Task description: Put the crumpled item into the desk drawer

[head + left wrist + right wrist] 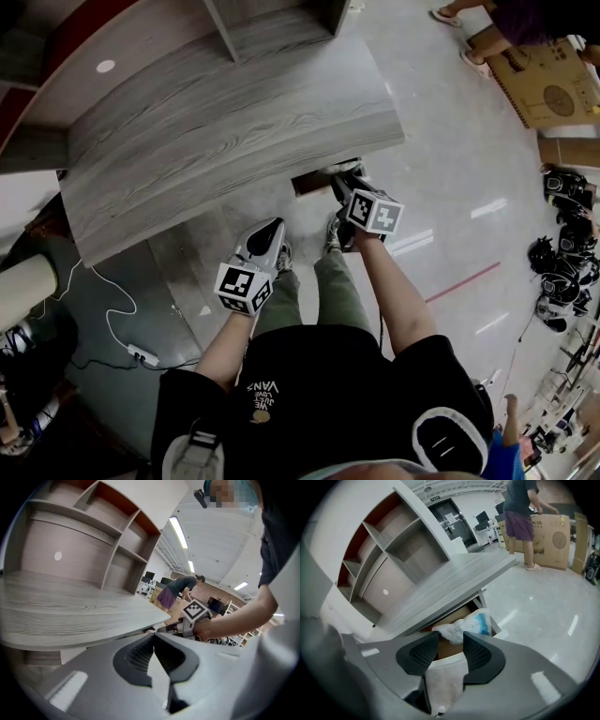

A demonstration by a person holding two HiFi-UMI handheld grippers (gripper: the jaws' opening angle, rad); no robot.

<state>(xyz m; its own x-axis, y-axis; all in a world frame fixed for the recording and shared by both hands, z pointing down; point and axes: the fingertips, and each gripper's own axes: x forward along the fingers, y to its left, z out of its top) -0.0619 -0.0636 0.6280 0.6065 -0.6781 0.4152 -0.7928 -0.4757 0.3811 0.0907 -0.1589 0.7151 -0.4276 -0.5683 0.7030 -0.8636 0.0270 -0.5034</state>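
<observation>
Just past the right gripper's [451,641] released jaws, the wad [471,624] lies in the open drawer [496,629].
Its long axis runs left to right across them; the left gripper [153,637], clenched and empty, is farther off.

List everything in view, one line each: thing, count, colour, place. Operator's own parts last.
desk: one, grey wood-grain, ahead of the person
shelf unit: one, grey with red-brown backs, at the desk's back
drawer: one, brown inside, open under the desk's edge
crumpled item: one, white and blue, in the drawer
cardboard box: one, brown, on the floor, far right
bystander: one, purple shorts, at the box
power strip: one, white, on the floor, left
left gripper: one, grey, shut, empty
right gripper: one, grey, open, at the drawer
</observation>
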